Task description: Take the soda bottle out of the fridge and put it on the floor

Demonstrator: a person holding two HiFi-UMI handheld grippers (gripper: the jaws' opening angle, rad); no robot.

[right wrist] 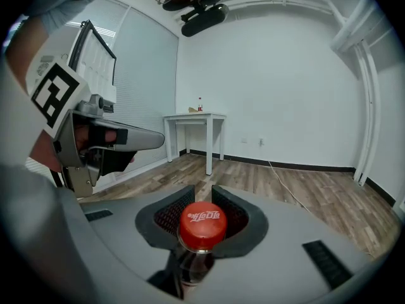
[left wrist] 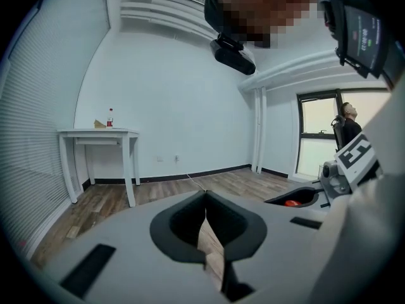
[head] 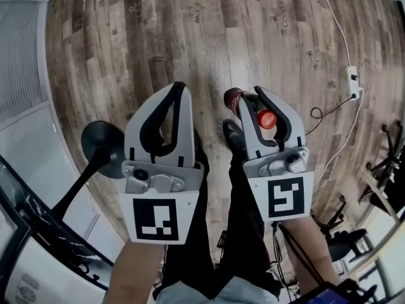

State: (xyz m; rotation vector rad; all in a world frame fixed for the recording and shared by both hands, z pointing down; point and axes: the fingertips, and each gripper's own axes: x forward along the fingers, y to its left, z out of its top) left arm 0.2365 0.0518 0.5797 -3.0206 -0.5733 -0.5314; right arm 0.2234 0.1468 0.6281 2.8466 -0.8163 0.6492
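Note:
The soda bottle's red cap [head: 266, 119] [right wrist: 202, 223] sticks up between the jaws of my right gripper [head: 252, 95] [right wrist: 202, 194], which is shut on the bottle's neck. Its dark body [head: 233, 98] hangs below the jaws, above the wooden floor [head: 253, 30]. In the right gripper view the dark neck [right wrist: 193, 265] shows under the cap. My left gripper [head: 180, 88] [left wrist: 204, 196] is held beside it at the same height, shut with nothing between its jaws. No fridge shows in any view.
A black round stand base [head: 101, 142] sits on the floor at my left. A white power strip [head: 352, 81] with cables lies at the right, near chair legs [head: 387, 160]. A white table [left wrist: 98, 133] [right wrist: 193, 117] with a small bottle stands by the far wall.

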